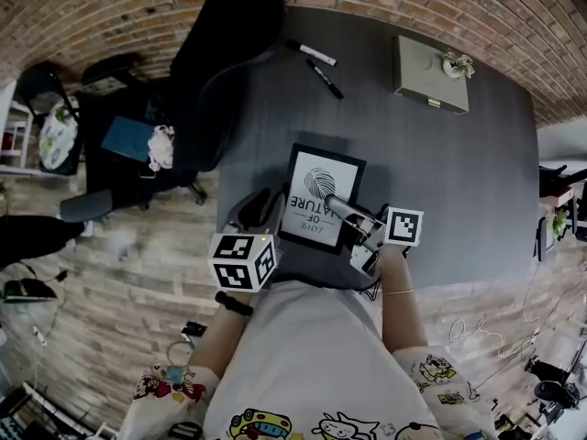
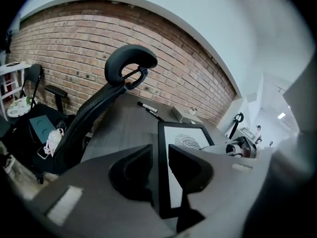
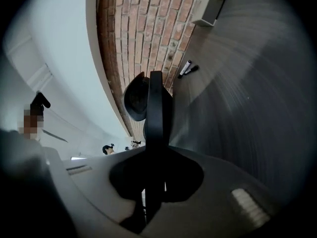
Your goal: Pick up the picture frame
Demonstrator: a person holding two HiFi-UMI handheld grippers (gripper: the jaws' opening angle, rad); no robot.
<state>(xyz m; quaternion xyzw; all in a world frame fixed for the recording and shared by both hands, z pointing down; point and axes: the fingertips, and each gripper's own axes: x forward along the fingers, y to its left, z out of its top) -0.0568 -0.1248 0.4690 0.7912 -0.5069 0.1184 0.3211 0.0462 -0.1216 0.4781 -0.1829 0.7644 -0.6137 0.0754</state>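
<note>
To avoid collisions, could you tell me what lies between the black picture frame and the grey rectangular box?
Only bare dark grey tabletop, in the head view.

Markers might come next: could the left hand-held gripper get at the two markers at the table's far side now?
Probably not yet: the left hand-held gripper is clamped on the picture frame. Otherwise the table toward the markers looks bare.

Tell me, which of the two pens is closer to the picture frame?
The all-black pen. It lies nearer the picture frame than the white-bodied pen, which sits beyond it, farther up the table.
</note>
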